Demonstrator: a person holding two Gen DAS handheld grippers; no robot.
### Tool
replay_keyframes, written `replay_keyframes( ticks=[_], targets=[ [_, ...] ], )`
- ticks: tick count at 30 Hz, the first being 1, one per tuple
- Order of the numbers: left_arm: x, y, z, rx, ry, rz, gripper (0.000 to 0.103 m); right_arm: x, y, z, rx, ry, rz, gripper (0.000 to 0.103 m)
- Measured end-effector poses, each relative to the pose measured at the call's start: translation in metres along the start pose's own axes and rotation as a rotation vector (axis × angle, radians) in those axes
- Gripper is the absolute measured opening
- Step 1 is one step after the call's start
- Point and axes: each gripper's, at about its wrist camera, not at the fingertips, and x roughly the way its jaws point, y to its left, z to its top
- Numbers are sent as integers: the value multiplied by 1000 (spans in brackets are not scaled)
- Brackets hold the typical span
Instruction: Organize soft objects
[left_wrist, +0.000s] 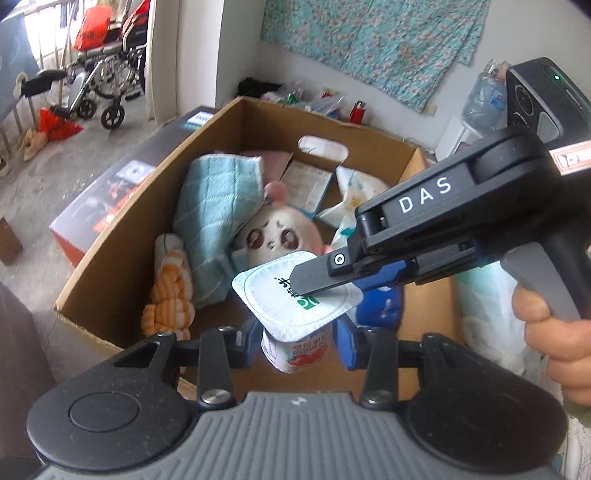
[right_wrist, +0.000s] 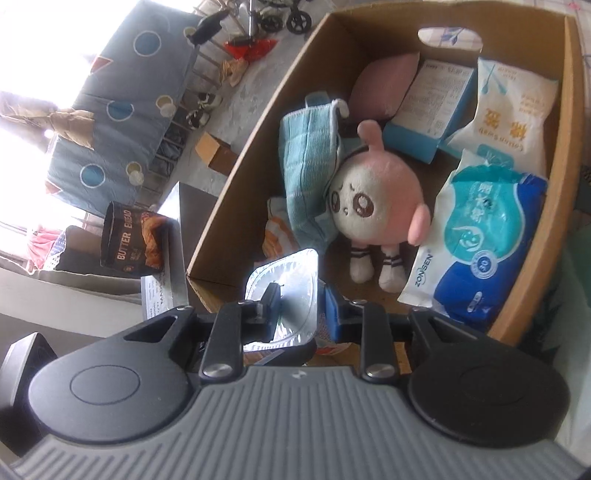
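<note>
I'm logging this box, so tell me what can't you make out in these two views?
- Yogurt cup body: left view, its lid covers it.
- Orange cloth: right view, teal towel hides most.
- Pillow: both views, mostly buried.
- Right gripper fingertips: right view, lid hides them.

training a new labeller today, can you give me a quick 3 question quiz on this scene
1. True or false: the yogurt cup is lying on the floor of the cardboard box.
2. What does the right gripper pinch? A) the cup's foil lid B) the teal towel C) the wipes pack
3. Which item lies right beside the pink plush doll, on the side towards the box's long wall?

Key
1. False: it is held up over the box, the left gripper on its body.
2. A: the pads close on the lid's edge.
3. The teal towel; the wipes pack lies on the doll's other side.
</note>
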Motion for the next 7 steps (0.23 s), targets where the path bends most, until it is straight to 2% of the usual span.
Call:
replay_keyframes(
  ticks=[3,7],
  targets=[
    [8,13,-4,-10,47,12,43,31,-9,5,33,57,-3,26],
    [12,17,-8,21,54,41,42,51,-22,10,76,93,10,26]
  ],
)
